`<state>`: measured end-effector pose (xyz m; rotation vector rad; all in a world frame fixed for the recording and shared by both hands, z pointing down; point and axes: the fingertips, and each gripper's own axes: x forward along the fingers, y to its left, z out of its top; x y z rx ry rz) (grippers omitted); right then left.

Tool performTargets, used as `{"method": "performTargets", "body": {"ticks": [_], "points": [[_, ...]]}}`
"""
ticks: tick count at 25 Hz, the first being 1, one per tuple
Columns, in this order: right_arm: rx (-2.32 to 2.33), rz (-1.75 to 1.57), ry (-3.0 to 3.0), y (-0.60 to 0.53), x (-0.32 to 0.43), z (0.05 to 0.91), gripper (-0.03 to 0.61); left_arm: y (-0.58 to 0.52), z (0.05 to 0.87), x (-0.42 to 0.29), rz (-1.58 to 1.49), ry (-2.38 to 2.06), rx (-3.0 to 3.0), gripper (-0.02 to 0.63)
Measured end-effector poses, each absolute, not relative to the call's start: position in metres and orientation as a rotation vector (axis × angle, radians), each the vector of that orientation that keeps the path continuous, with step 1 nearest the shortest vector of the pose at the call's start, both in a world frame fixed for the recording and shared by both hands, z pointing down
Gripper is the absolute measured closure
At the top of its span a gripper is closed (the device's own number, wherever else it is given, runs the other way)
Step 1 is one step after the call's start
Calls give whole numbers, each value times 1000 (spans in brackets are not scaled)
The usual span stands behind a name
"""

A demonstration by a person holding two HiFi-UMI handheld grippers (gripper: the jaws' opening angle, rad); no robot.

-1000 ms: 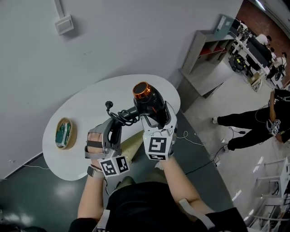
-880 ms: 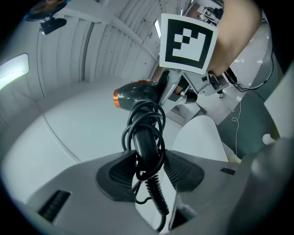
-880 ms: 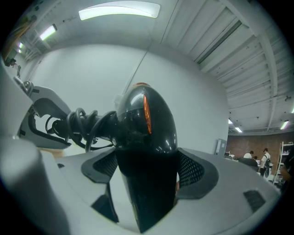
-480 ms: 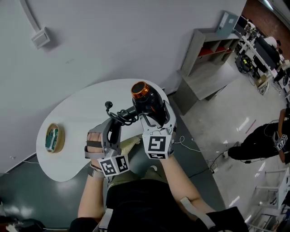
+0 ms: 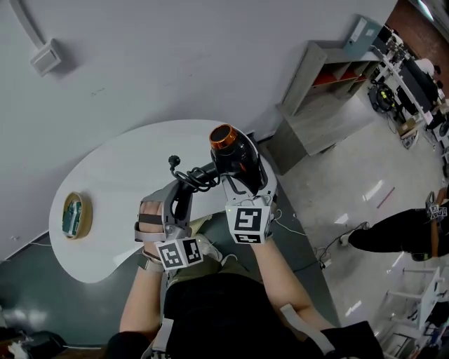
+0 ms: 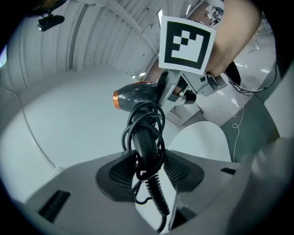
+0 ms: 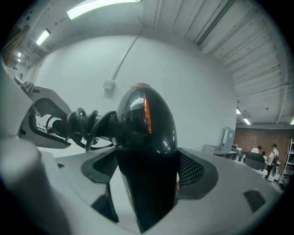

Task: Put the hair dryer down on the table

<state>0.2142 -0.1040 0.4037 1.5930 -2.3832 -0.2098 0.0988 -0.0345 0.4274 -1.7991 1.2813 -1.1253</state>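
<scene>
Black hair dryer (image 5: 235,156) held over white table (image 5: 112,175), near its edge, not yet down. Right gripper (image 5: 247,184) clamps barrel; left gripper (image 5: 182,195) clamps handle wound with cord (image 5: 189,177). Two-point hold likely keeps it level for lowering.

We see a white, rounded tabletop (image 5: 105,182) standing against a plain grey wall (image 5: 175,63) that carries a small box (image 5: 46,56). A grey shelf unit (image 5: 330,116) stands to its right on pale, glossy floor (image 5: 351,193). A strip light (image 7: 98,7) glows overhead.

Black hair dryer (image 5: 235,153) aloft, cord-wrapped handle
</scene>
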Motion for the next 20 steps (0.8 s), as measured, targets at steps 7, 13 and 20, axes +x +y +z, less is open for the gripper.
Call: {"method": "performTargets", "body": {"ticks": [7, 13, 20], "points": [[1508, -192, -2356, -158, 185, 422, 189, -84, 448, 73, -1139, 1317, -1855, 428], [1435, -155, -2354, -193, 155, 437, 189, -114, 461, 46, -1175, 1356, -1879, 428], [1316, -77, -2353, -220, 122, 462, 189, -132, 479, 19, -1228, 1388, -1918, 428]]}}
